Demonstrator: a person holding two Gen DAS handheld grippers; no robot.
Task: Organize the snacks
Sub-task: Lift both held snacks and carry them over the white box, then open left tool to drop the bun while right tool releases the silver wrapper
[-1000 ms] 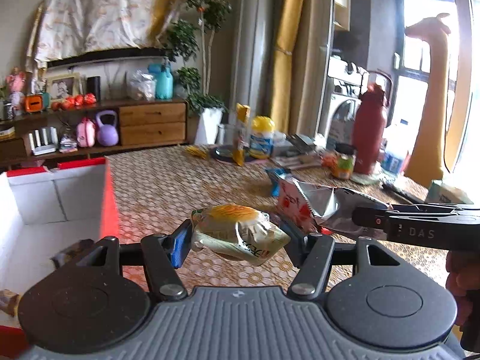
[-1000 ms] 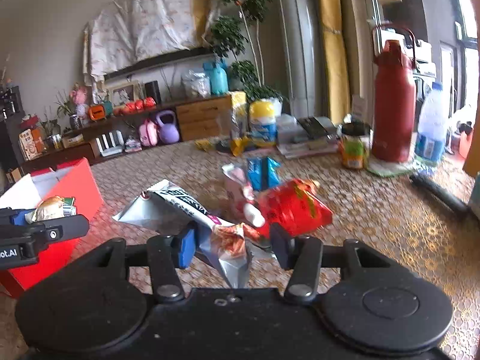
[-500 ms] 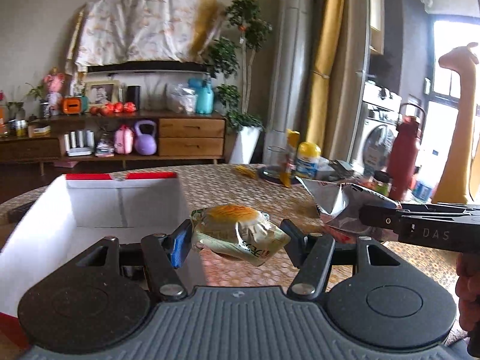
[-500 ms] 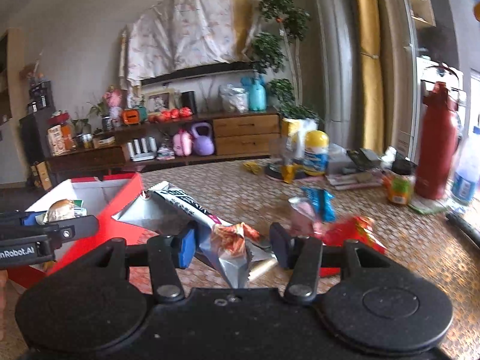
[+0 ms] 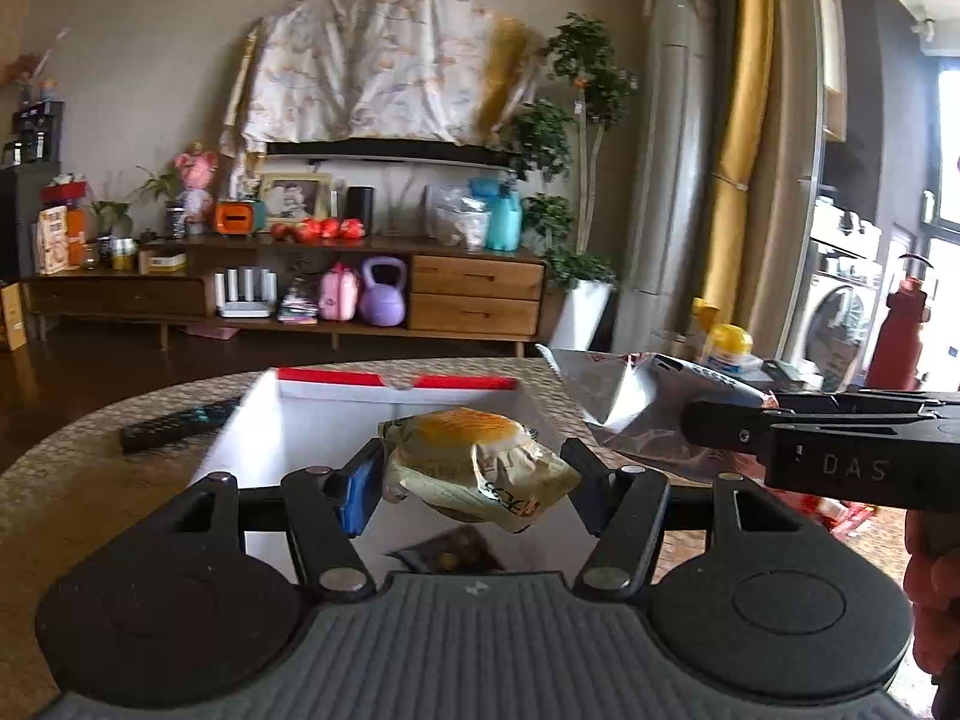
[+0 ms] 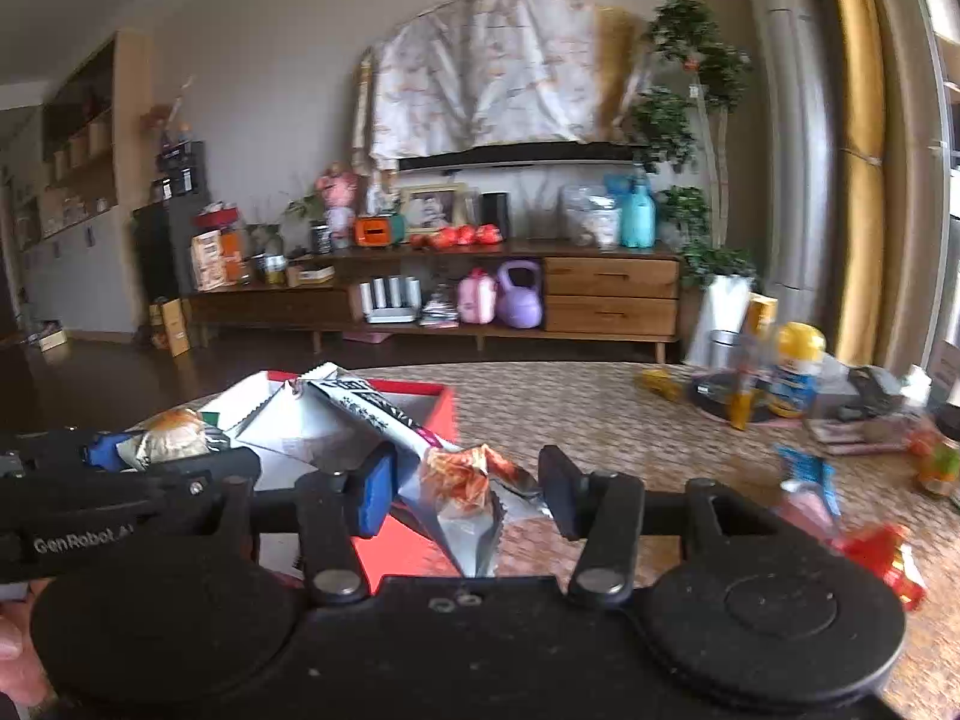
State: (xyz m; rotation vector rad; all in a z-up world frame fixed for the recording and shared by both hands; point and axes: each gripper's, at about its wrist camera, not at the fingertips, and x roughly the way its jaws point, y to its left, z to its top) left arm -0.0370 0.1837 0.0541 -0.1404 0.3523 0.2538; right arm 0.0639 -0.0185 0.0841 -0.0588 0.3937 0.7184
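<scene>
My left gripper (image 5: 471, 489) is shut on a small bread packet (image 5: 474, 462) and holds it above the open red box (image 5: 396, 383) with white inside walls. My right gripper (image 6: 465, 489) is shut on a silver snack bag (image 6: 456, 480) with red print, held just right of the box (image 6: 438, 420). That bag also shows in the left wrist view (image 5: 624, 402). The bread packet shows in the right wrist view (image 6: 171, 441). A dark snack packet (image 5: 447, 552) lies on the box floor.
A black remote (image 5: 174, 420) lies on the table left of the box. Blue (image 6: 807, 474) and red (image 6: 882, 552) snack packets lie on the woven tabletop to the right. Bottles, a yellow-lidded jar (image 6: 795, 369) and clutter stand at the table's far right.
Both grippers have swung left with their packets. The left one now holds the bread packet over the box; the right one has left the loose snacks and come beside the box.
</scene>
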